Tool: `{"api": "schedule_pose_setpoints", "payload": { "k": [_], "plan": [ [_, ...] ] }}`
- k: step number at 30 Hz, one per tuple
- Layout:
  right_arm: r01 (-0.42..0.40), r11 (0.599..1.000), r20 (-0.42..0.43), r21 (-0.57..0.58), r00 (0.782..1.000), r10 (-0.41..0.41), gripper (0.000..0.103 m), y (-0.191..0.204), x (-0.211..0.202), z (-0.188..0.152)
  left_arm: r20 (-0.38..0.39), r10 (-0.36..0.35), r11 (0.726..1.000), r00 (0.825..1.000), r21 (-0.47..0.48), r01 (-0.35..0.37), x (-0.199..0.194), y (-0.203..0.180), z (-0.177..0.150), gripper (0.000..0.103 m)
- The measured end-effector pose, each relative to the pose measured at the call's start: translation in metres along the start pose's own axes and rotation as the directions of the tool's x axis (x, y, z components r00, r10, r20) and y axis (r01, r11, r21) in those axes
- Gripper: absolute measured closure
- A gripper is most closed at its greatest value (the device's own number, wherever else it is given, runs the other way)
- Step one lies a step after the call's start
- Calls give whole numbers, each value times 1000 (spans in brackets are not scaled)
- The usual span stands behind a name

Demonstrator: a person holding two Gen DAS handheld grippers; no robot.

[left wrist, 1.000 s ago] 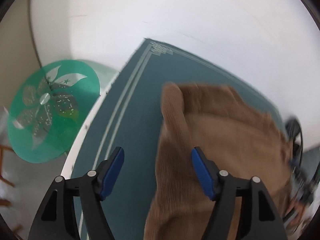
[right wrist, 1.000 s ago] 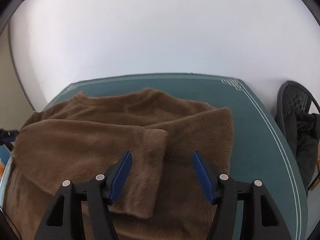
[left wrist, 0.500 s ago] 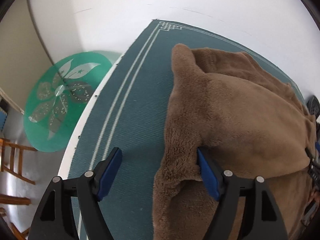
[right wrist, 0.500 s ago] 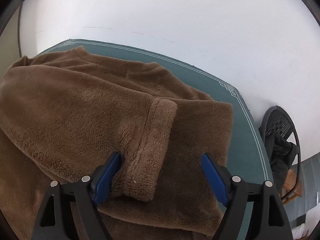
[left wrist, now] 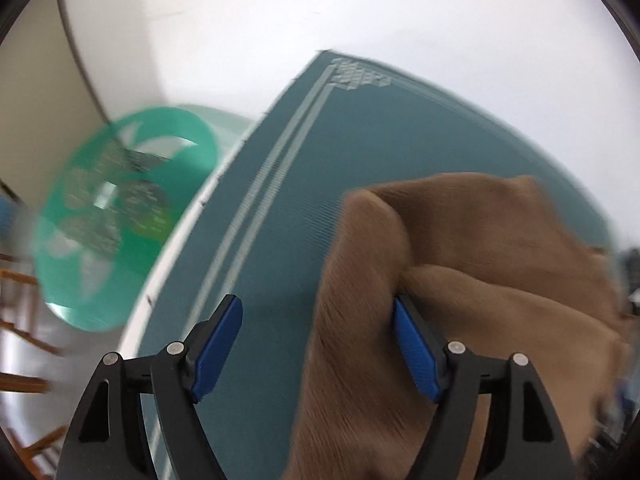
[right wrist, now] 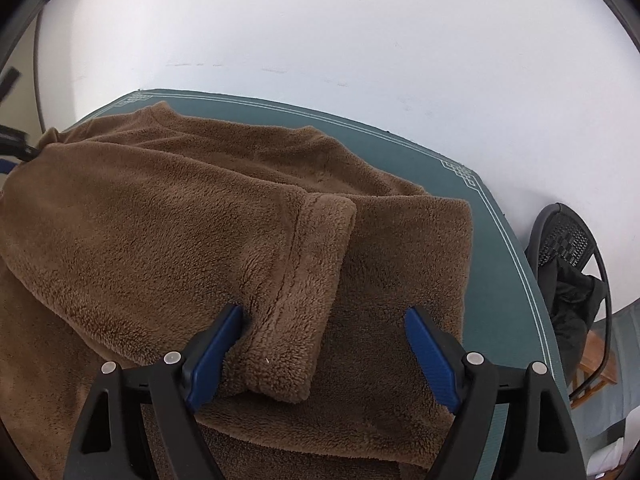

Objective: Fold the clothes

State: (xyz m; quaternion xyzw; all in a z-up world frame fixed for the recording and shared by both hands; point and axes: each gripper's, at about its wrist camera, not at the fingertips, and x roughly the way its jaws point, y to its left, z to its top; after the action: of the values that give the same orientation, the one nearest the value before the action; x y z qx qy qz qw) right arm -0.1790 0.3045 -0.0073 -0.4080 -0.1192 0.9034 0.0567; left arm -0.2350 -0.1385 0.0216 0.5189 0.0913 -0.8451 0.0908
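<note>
Fleece sweater between spread fingers

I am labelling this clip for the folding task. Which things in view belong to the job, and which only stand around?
Belongs to the job:
brown fleece garment
its sleeve cuff
left gripper
right gripper
teal mat

Only standing around:
green round table
black chair

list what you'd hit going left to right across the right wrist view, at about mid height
brown fleece sweater → its folded-over sleeve cuff → teal mat → black mesh chair with dark clothing draped on it
</note>
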Motion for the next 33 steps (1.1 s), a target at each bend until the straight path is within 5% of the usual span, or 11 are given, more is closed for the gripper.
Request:
{"api": "schedule_pose_setpoints", "payload": {
  "k": [4, 8, 13, 17, 20, 24, 26, 33],
  "plan": [
    [6, 1000, 1, -5, 1000, -6, 18, 2, 0, 0, 63, 79, 997, 995, 18, -80, -2, -7, 4, 22],
    [-9, 1000, -4, 6, 1000, 9, 18, -2, 2, 1, 39, 50, 999, 998, -11, -50, -9, 2, 1, 22],
    [-85, 991, 7, 100, 996, 85, 18, -17, 0, 2, 91, -56, 998, 994, -14, 57, -51, 6, -20, 22],
    [-162, 970, 79, 180, 986, 149, 18, -29, -22, 14, 140, -181, 980, 973, 108, 167, -82, -20, -42, 21],
    [-241, 962, 115, 129, 967, 227, 18, -17, -28, 29, 88, -254, 955, 963, 183, 235, -73, -49, -53, 21],
    [-355, 934, 51, 44, 934, 353, 18, 10, -7, 36, 33, -225, 956, 974, 203, 213, -41, -69, -61, 21],
    [-363, 932, -16, 16, 932, 363, 18, 20, 11, 30, 41, -200, 961, 979, 202, 188, -31, -67, -61, 21],
    [-329, 943, -26, -36, 944, 329, 14, 33, 23, 25, 73, -151, 956, 986, 265, 127, -21, -70, -67, 16]
  ]
}}
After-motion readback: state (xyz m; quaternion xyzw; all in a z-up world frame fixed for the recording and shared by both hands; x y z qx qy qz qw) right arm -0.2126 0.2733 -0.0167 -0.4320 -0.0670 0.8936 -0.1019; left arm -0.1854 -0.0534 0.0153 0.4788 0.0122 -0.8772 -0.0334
